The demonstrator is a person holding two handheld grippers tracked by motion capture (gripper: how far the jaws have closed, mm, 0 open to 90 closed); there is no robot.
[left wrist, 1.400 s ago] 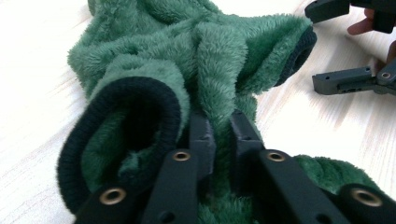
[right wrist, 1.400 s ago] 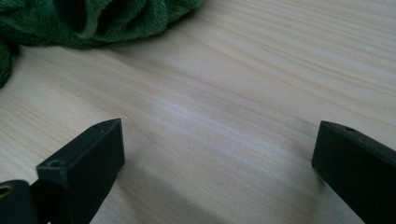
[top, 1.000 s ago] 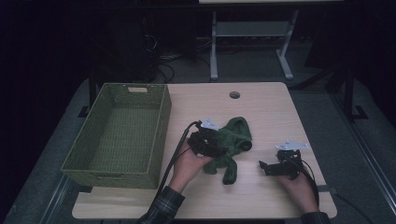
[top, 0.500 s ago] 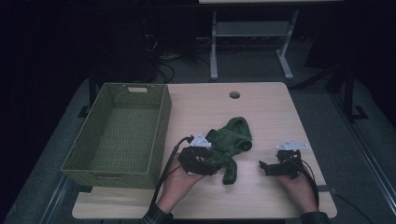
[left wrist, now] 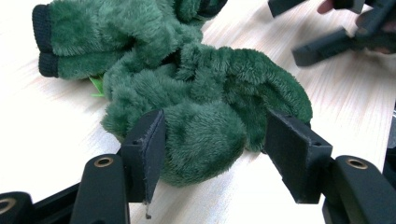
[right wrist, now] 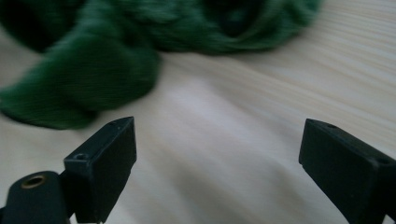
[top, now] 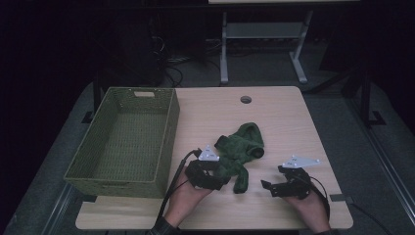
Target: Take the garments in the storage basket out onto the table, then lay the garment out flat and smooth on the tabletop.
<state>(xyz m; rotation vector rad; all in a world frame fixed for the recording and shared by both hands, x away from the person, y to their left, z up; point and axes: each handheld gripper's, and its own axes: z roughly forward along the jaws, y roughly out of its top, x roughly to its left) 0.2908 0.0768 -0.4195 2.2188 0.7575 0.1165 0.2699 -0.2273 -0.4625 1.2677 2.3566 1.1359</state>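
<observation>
Dark green plush garment [top: 240, 149], fuzzy pile, ribbed cuff, crumpled on table [top: 284, 117] right of green basket [top: 122, 142]. Left tool [left wrist: 212, 158] apart, just opening, straddling near fold. Right tool [right wrist: 217, 158] apart, just closing, nothing between, near garment.

both hands enter from the bottom edge of the high view. left gripper [top: 214, 172] lies low and level, its jaws set apart around a bulge of the green plush garment [left wrist: 205, 107], having just opened slightly. right gripper [top: 268, 186] points toward the left one, jaws apart with nothing between them, having just narrowed a little.
</observation>
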